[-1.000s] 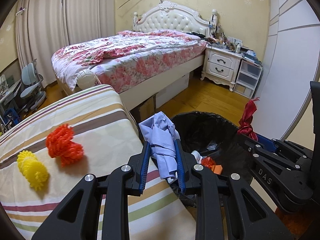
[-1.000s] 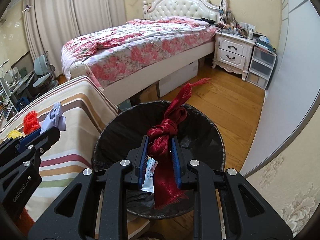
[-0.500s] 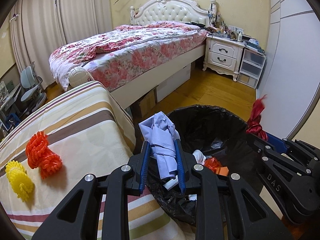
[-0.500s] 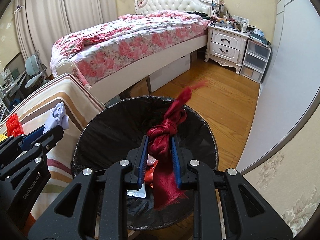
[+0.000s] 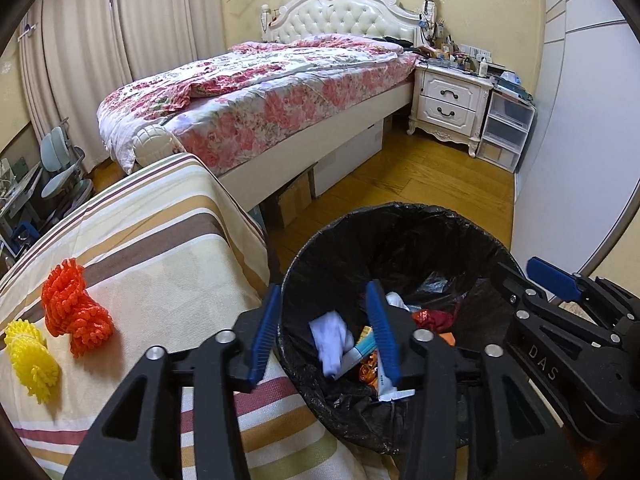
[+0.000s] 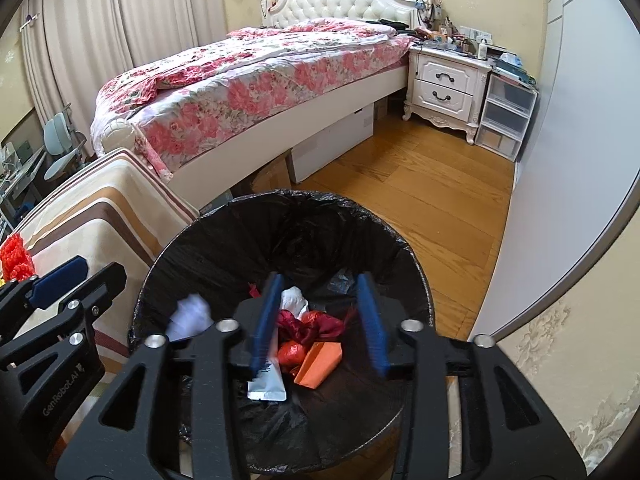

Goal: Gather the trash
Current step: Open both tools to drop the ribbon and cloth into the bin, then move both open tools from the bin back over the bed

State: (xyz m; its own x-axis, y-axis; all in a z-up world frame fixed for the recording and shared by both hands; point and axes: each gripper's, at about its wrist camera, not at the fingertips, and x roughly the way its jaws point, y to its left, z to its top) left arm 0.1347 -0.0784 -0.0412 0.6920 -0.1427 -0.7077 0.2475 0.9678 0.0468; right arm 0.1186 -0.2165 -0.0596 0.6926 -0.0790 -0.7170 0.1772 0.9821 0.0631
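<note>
Both claws, the left gripper [image 5: 326, 334] and the right gripper [image 6: 318, 322], are hanging spread wide over one black bin [image 6: 280, 216]. A moment ago each was pinching a rag; now one pale blue cloth [image 5: 330, 338] and one red cloth [image 6: 310, 324] are lying inside. Two spiky toys are sitting on the striped cover [image 5: 160, 240]: one orange [image 5: 74, 310], one yellow [image 5: 32, 358].

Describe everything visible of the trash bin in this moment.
The trash bin is round and lined with a crinkled, glossy black plastic bag folded over its rim. It stands upright on the wood floor, right beside the striped cloth surface. Inside lie a pale cloth, a knotted red ribbon, an orange carton and a white tube. Both grippers' jaws hang open above it.
</note>
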